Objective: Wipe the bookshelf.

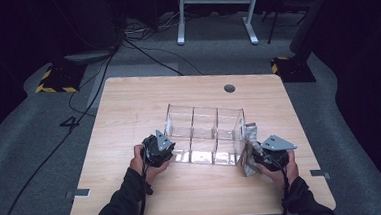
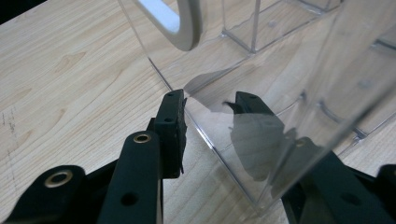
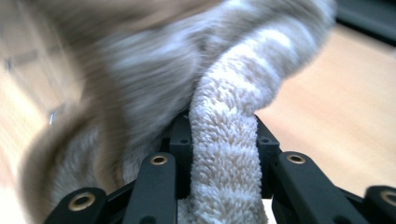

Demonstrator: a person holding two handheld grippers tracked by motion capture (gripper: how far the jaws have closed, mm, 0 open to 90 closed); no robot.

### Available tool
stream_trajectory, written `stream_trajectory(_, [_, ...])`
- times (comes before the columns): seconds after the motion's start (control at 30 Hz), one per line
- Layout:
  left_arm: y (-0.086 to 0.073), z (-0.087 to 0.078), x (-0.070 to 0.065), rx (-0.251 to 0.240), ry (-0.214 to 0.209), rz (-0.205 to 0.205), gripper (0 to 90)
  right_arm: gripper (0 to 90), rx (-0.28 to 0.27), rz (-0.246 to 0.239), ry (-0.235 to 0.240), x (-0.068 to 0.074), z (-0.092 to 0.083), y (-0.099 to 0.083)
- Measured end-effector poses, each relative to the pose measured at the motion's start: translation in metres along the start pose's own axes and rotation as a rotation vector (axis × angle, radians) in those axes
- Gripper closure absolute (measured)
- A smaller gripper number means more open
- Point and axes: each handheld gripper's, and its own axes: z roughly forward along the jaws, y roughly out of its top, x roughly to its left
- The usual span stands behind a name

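Grippers at both ends of the clear organizer

Wood of the table (image 1: 128, 101) carries a clear plastic organizer (image 1: 205, 134) near its middle, a box split by partitions into several open compartments. At its left end sits the left gripper (image 1: 167, 150), held in the person's left hand (image 1: 141, 165). In the left gripper view its jaws straddle the organizer's end wall (image 2: 261, 93): one jaw stands outside the wall over the tabletop, the other shows through the plastic on the inner side. Whether the pads actually press on the wall cannot be told. A white curved handle-like shape (image 2: 180, 23) appears at the top of that view, seemingly on or behind the clear plastic.

At the organizer's right end, a grey-and-white striped towel (image 1: 249, 151) lies bunched against the outer wall. The right gripper (image 1: 258, 156), in the right hand (image 1: 282, 169), is clamped on a thick fold of that towel (image 3: 224, 154); the terry cloth is squeezed tight between both jaws.
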Motion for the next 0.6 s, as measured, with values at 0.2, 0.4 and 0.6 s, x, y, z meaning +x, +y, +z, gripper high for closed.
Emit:
stream_trajectory(0.2, [-0.001,-0.001,0.0,0.014,-0.004,0.012,66.9,69.7,-0.156,0.035,-0.018,-0.01,-0.024,0.016])
stream_trajectory(0.4, [-0.003,-0.001,0.0,0.007,-0.019,0.031,70.9,69.3,-0.222,0.008,-0.035,-0.011,-0.031,0.031])
stream_trajectory(0.6, [-0.004,-0.001,-0.001,0.012,-0.016,0.054,70.3,68.3,-0.115,0.047,0.002,-0.017,-0.003,0.018])
